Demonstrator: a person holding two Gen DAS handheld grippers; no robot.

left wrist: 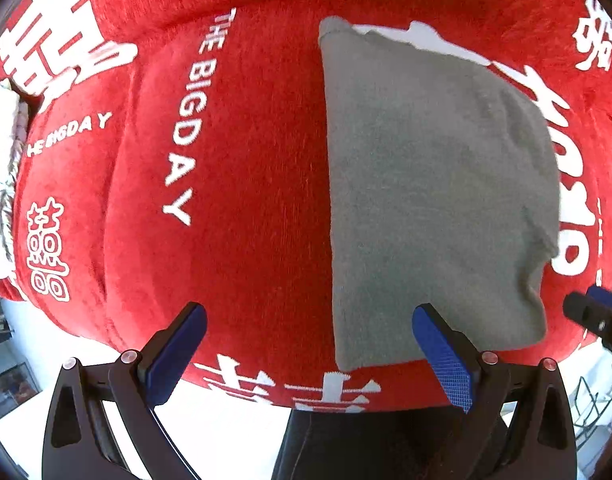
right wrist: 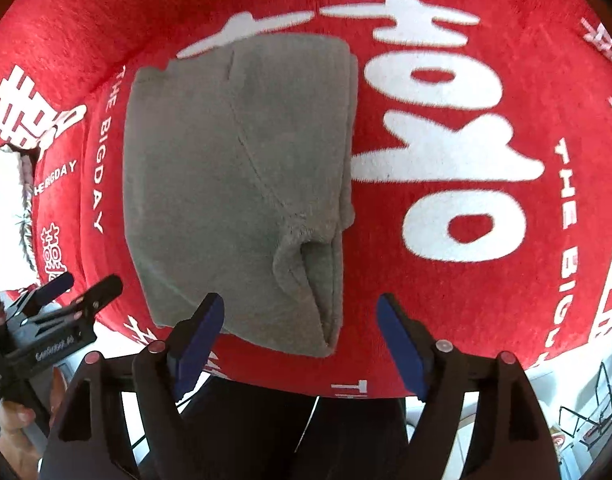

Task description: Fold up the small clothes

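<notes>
Grey garment (right wrist: 234,184) lies folded flat on the red cloth (right wrist: 486,288) (white lettering). Right gripper (right wrist: 300,342) fingers (right wrist: 400,348) spread, its left one over the near edge, pinching nothing. Left gripper (left wrist: 308,350) fingers (left wrist: 442,356) spread, the garment's near corner under its right one

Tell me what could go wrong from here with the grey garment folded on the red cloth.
The folded grey garment lies near the red cloth's front edge, so a nudge might slide it off. Its near right corner is puckered and loose, so the fold may spring open. Both the left gripper and right gripper are open above it; a finger could snag the fabric.
</notes>
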